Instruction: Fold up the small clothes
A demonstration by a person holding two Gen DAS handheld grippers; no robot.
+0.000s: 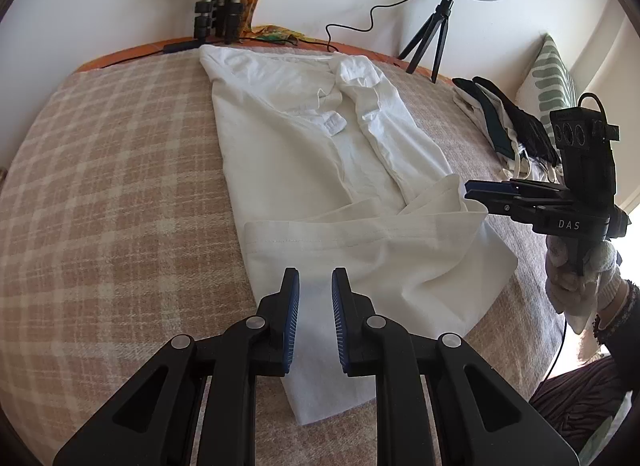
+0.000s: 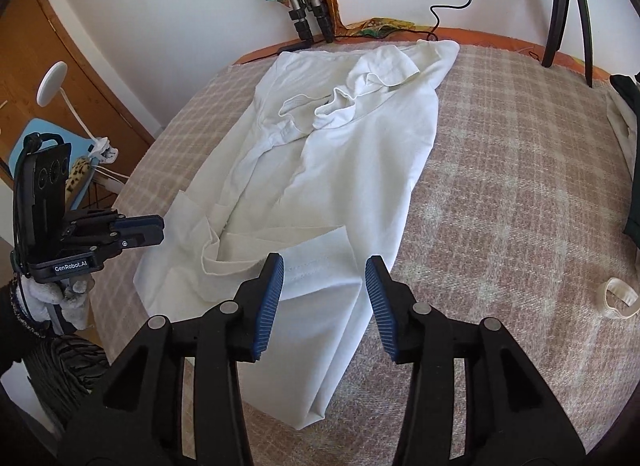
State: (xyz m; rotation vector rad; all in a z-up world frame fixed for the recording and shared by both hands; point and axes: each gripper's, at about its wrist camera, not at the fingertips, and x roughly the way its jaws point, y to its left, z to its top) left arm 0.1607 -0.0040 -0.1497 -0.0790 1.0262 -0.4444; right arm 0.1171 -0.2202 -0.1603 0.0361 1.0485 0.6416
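A white shirt (image 1: pixel 304 153) lies lengthwise on the plaid blanket (image 1: pixel 120 169), collar at the far end, sides folded in, bottom hem turned up. It also shows in the right wrist view (image 2: pixel 344 153). My left gripper (image 1: pixel 315 286) is open and empty, hovering over the near end of the shirt. My right gripper (image 2: pixel 324 266) is open and empty over the turned-up hem (image 2: pixel 312 250). In the left wrist view the right gripper (image 1: pixel 472 190) shows side-on beside the shirt's right edge. In the right wrist view the left gripper (image 2: pixel 158 227) shows at the shirt's left edge.
A ring light on a tripod (image 1: pixel 444 25) and tripod legs (image 1: pixel 218 17) stand at the far edge. Dark and white clothes (image 1: pixel 508 121) lie at the right by a striped pillow (image 1: pixel 556 77). A white band (image 2: pixel 618 298) lies on the blanket. A wooden cabinet (image 2: pixel 60 65) stands left.
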